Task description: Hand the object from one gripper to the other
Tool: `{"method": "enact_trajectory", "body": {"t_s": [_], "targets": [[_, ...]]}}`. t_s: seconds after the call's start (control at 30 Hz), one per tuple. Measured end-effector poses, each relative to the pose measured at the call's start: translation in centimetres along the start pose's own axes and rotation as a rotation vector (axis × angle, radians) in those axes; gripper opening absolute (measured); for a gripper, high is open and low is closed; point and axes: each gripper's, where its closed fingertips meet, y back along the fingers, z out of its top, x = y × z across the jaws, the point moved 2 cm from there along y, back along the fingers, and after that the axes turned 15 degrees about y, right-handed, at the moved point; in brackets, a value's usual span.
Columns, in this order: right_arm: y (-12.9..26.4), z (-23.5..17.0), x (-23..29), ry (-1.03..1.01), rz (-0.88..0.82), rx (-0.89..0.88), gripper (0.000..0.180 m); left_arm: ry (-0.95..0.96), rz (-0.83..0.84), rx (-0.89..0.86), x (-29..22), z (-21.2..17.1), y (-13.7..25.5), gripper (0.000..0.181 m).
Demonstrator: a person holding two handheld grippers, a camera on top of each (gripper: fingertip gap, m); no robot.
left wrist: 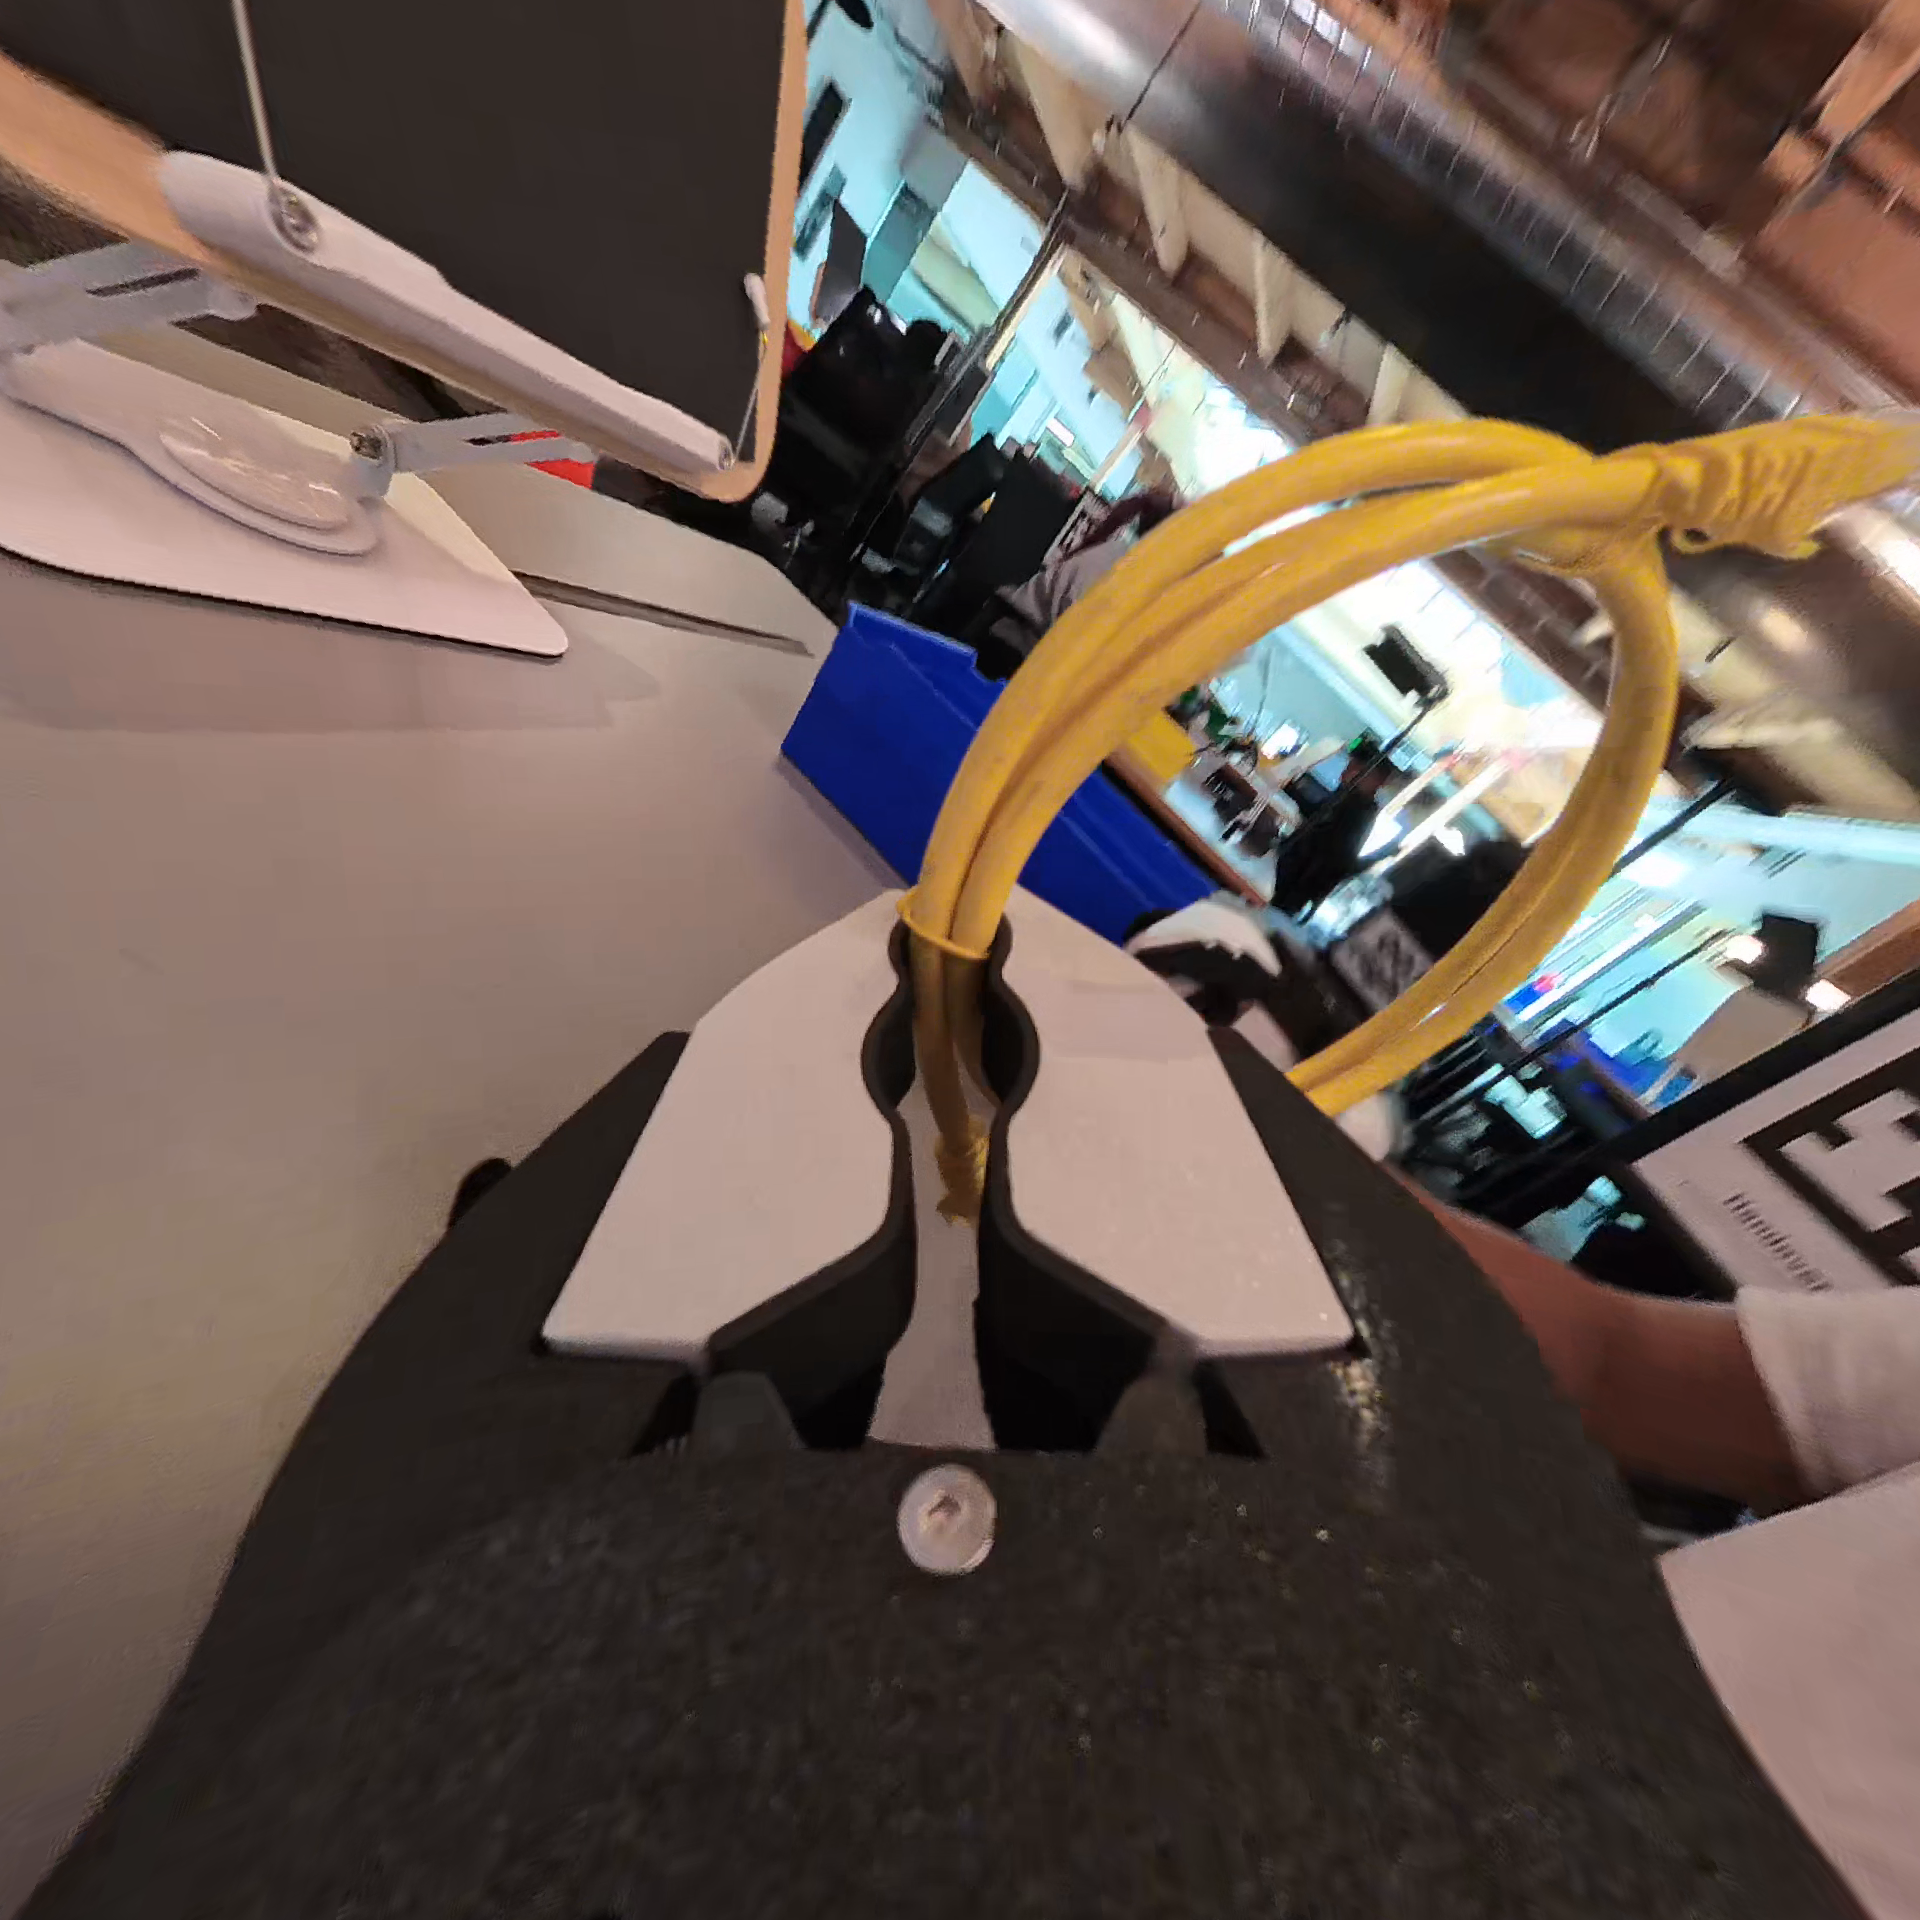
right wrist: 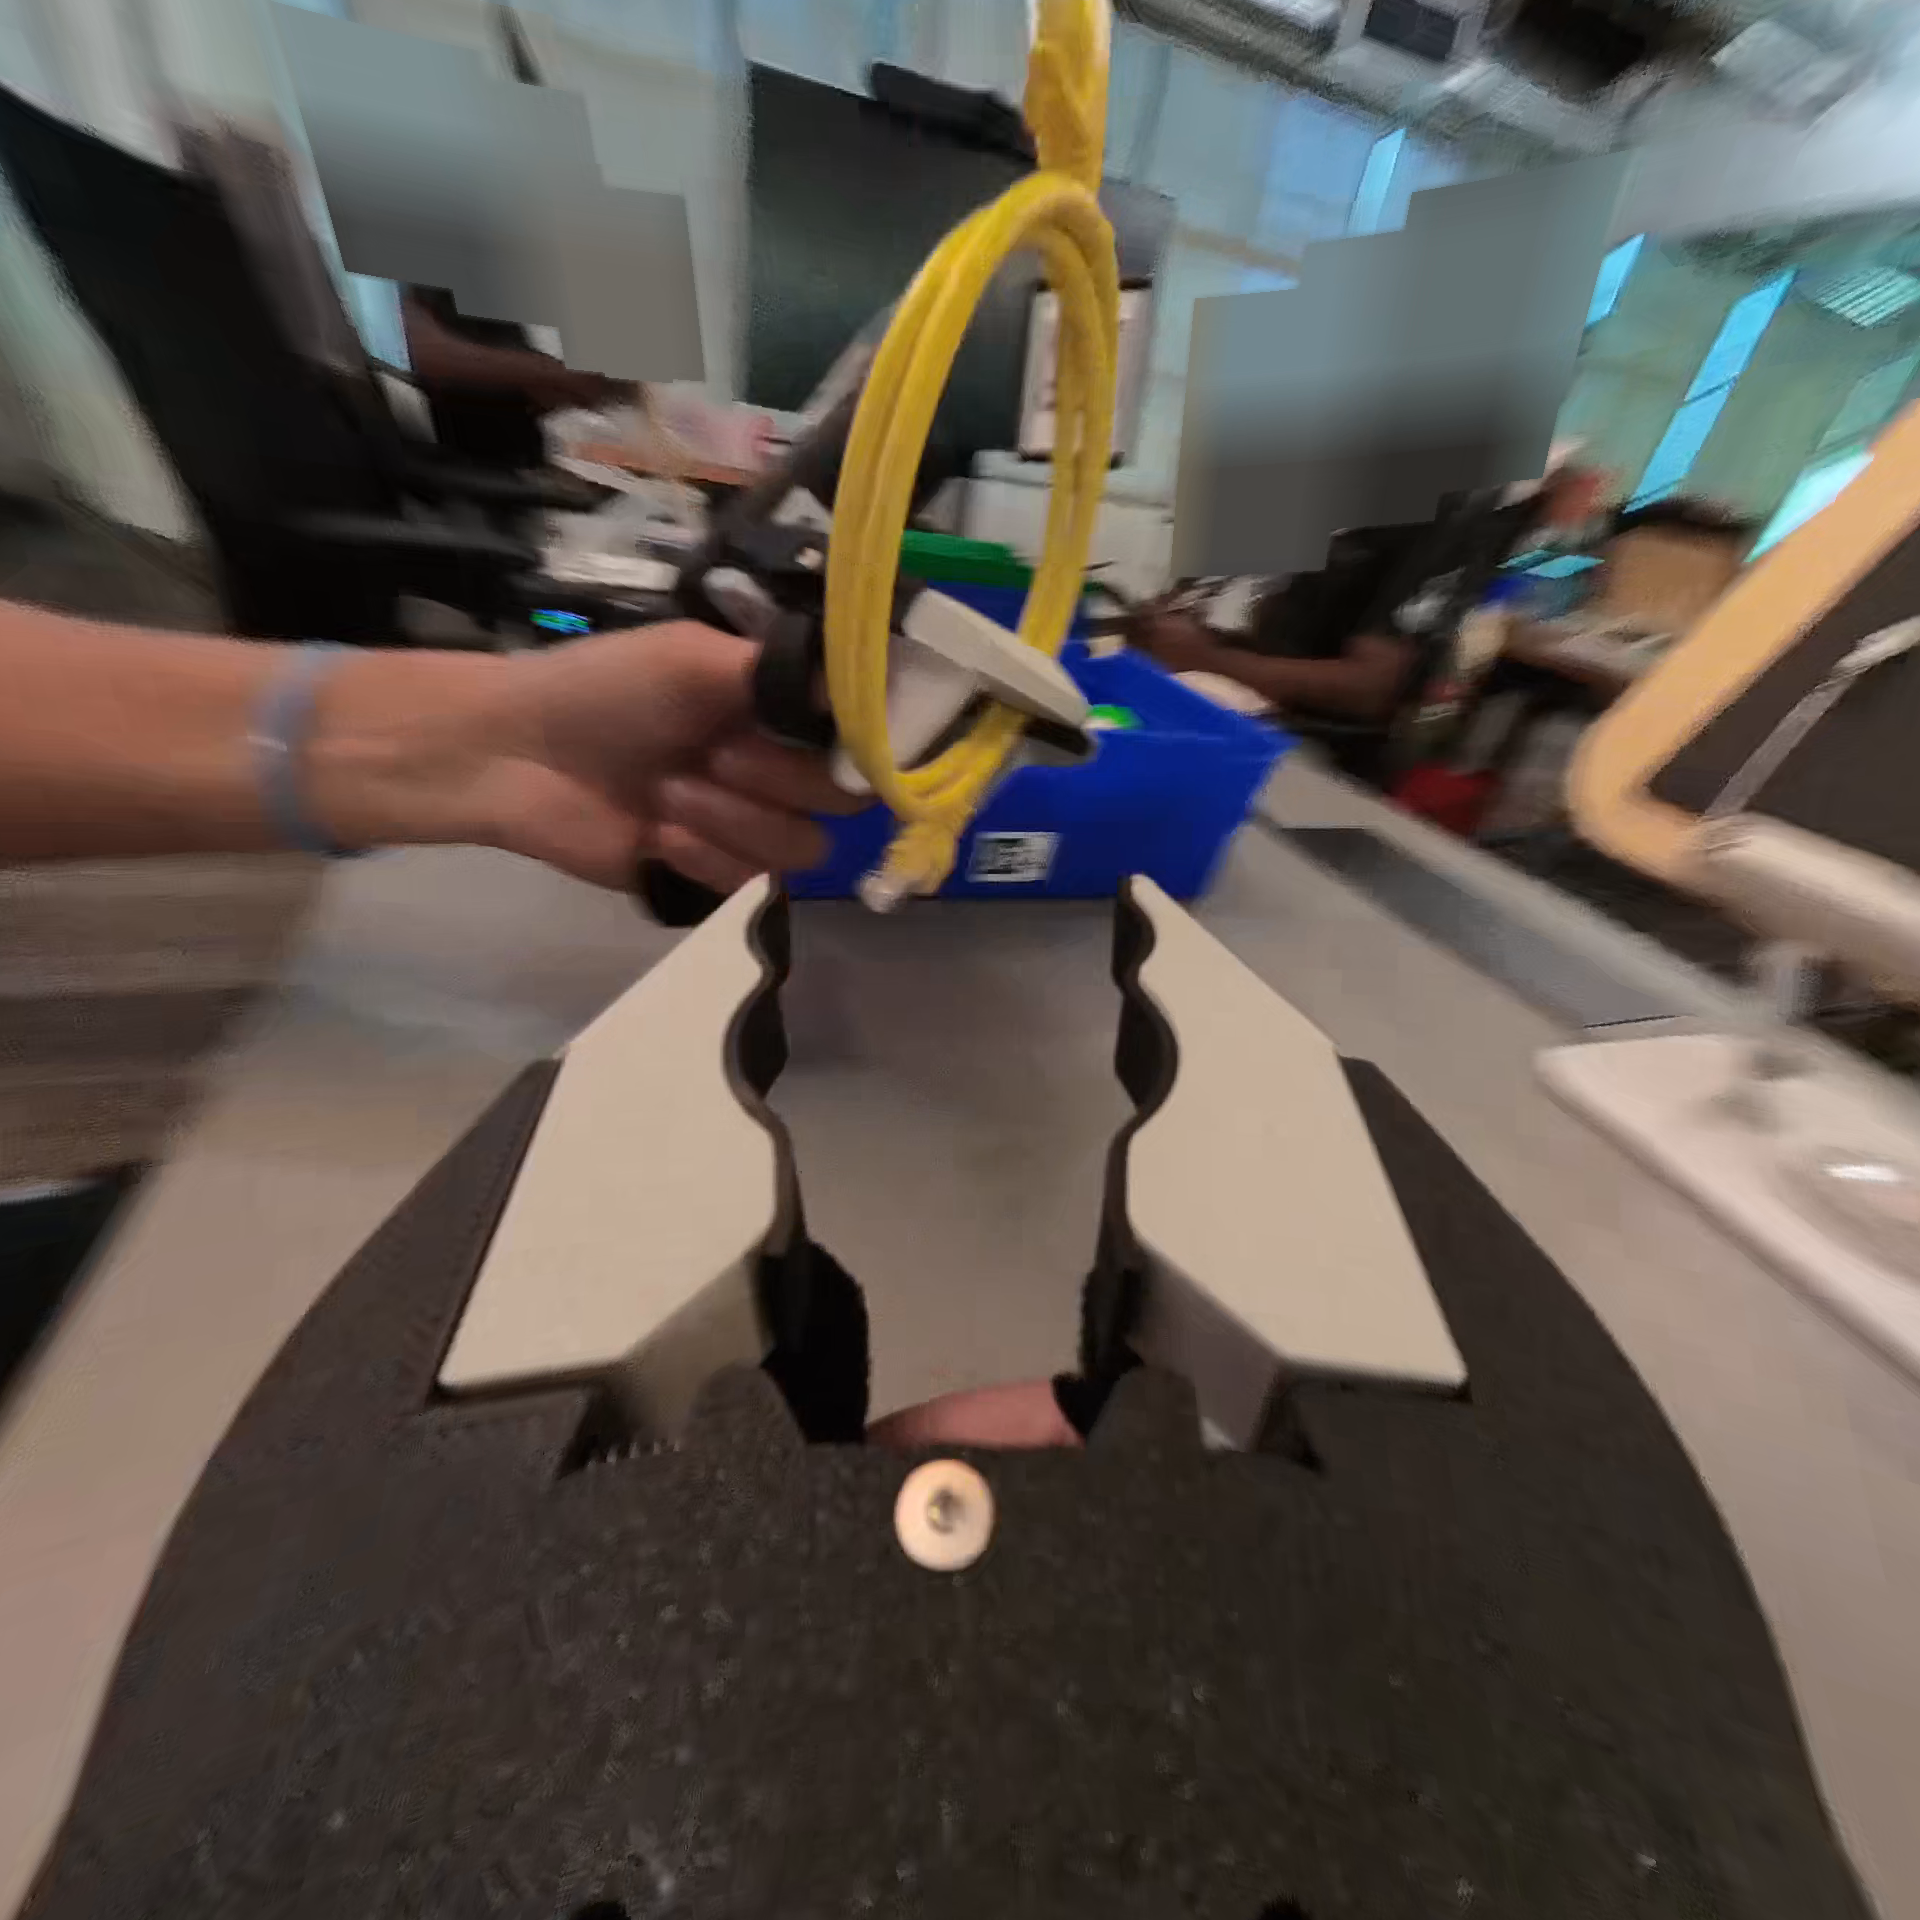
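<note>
My left gripper (left wrist: 951, 997) is clamped on the yellow cable coil (left wrist: 1247, 644), pinching the bundled strands where a tie binds them, so the loop stands up clear of the grey table (left wrist: 364, 935) for an easy take. My right gripper (right wrist: 951, 935) faces it from nearby, fingers spread wide and empty, lined up below the hanging loop, I judge to receive it. Beyond sits a blue bin (right wrist: 1143, 810).
</note>
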Motion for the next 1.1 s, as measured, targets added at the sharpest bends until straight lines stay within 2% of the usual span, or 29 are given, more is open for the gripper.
{"method": "enact_trajectory", "body": {"t_s": [0.03, 0.1, 0.23, 0.3, 0.4, 0.6, 0.63, 0.7, 0.73, 0.83, 0.97, 1.1], "targets": [[-0.4, 0.0, -0.3, 0.065, -0.101, -0.002, 0.062, 0.031, -0.020, -0.018, -0.1, 0.2, 0.1, 0.007], [-1.3, 1.1, 0.1, 0.071, -0.254, -0.075, 0.063, 0.082, -0.055, -0.047, -0.4, 0.5, 0.0, 0.007], [-3.8, 2.7, 1.6, -0.003, -0.395, -0.150, 0.058, 0.131, -0.067, -0.088, -0.6, 0.3, -0.6, 0.008], [-4.0, 2.7, 0.6, -0.048, -0.515, -0.138, 0.043, 0.139, -0.065, -0.106, -0.7, 0.2, -0.8, 0.008], [-4.3, 2.6, 0.3, -0.148, -0.521, -0.171, 0.011, 0.150, -0.054, -0.129, -0.9, 0.2, -1.0, 0.008], [-3.4, 2.8, -0.4, -0.142, -0.520, -0.177, 0.009, 0.056, 0.004, -0.107, -1.2, -0.1, -1.1, 0.011], [-3.2, 2.9, -0.6, -0.129, -0.514, -0.175, 0.009, 0.026, 0.025, -0.090, -1.3, -0.3, -1.1, 0.021], [-2.5, 3.0, -1.4, -0.112, -0.522, -0.174, 0.008, -0.012, 0.119, -0.064, -1.2, -0.8, -0.2, 0.057], [-2.0, 3.1, -1.8, -0.110, -0.524, -0.175, 0.008, -0.030, 0.154, -0.078, -1.3, -1.1, 0.6, 0.068], [-0.6, 3.5, -3.0, -0.082, -0.523, -0.179, 0.008, -0.159, 0.286, -0.147, -2.4, -3.6, 4.1, 0.066], [1.1, 3.4, -4.2, -0.059, -0.530, -0.165, 0.007, -0.472, 0.537, -0.192, -2.6, -8.0, 7.4, 0.056], [3.3, 3.9, -6.3, -0.030, -0.576, -0.138, 0.005, -0.618, 0.580, -0.163, -3.2, -8.5, 7.5, 0.053]]}}
